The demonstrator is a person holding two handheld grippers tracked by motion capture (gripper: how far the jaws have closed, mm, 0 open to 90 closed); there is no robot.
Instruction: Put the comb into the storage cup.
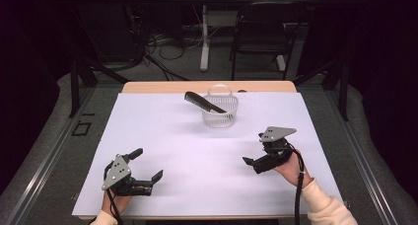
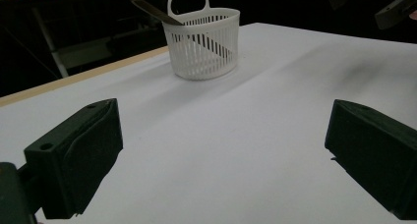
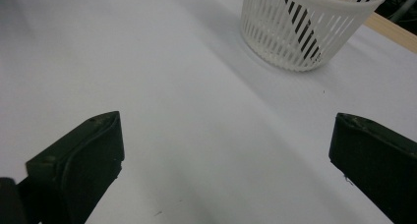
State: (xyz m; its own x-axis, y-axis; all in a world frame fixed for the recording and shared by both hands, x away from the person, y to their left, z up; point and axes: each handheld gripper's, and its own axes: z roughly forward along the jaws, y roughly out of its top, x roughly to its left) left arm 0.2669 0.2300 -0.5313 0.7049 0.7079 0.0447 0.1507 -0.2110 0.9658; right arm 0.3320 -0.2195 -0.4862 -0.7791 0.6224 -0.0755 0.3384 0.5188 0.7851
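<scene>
A white slatted basket (image 1: pixel 220 112) with a loop handle stands on the far middle of the white sheet (image 1: pixel 197 151). A black comb (image 1: pixel 198 100) leans inside it, its end sticking out over the rim toward the far left. My left gripper (image 1: pixel 148 164) rests near the front left, open, with nothing between its jaws. My right gripper (image 1: pixel 254 148) is at the front right, also open and empty. In the left gripper view the basket (image 2: pixel 201 42) and comb (image 2: pixel 150 9) lie well ahead of the gripper (image 2: pixel 223 150). The right gripper view shows the basket (image 3: pixel 310 27) ahead and to the right of the gripper (image 3: pixel 226 160).
The sheet covers a wooden table whose far edge (image 1: pixel 207 87) shows behind the basket. A black chair (image 1: pixel 261 32), a white table leg (image 1: pixel 204 37) and cables stand on the floor beyond. The other gripper (image 2: pixel 388 3) shows in the left gripper view's top right corner.
</scene>
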